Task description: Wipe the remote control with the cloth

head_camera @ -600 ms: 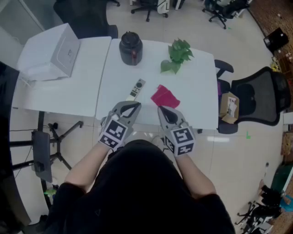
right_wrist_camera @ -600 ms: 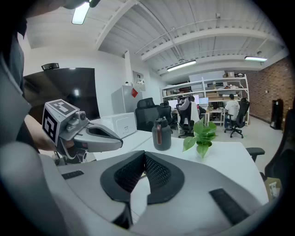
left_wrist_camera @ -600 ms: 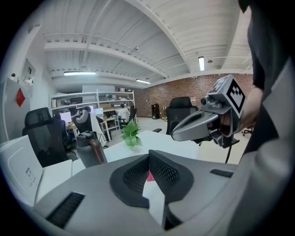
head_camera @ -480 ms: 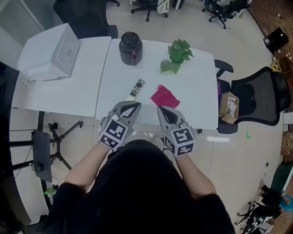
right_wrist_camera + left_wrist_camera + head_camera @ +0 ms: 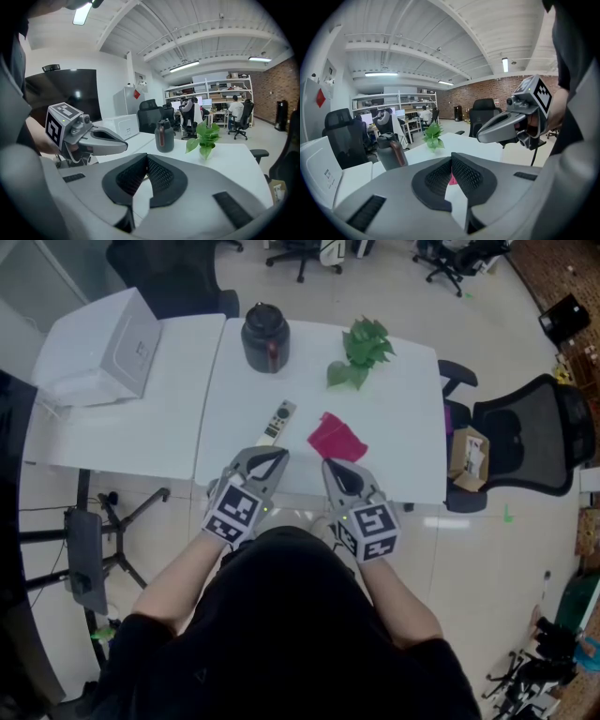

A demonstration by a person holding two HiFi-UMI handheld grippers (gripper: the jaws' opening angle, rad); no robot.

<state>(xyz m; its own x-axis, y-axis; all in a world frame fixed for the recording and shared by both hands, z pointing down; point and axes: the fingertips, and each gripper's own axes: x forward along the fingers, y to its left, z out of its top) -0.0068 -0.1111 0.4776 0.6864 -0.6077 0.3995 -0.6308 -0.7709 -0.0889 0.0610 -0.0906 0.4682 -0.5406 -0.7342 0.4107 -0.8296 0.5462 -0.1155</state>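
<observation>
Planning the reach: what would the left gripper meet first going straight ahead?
Likely the pink cloth, seen just past the shut tips of the left gripper; the remote lies close beside that line.

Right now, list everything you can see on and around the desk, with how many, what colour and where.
remote control: one, light grey, on the main table, left of the cloth
cloth: one, pinkish red, crumpled, near the front edge
bottle: one, dark, at the far edge
plant: one, green, right of the bottle
main table: one, white
side table: one, white, adjoining on the left
box: one, white, on the side table
office chair: one, black, at the right end
cardboard box: one, brown, by that chair
left hand-held gripper: one, grey, shut, empty, near the remote control
right hand-held gripper: one, grey, shut, empty, near the cloth
</observation>
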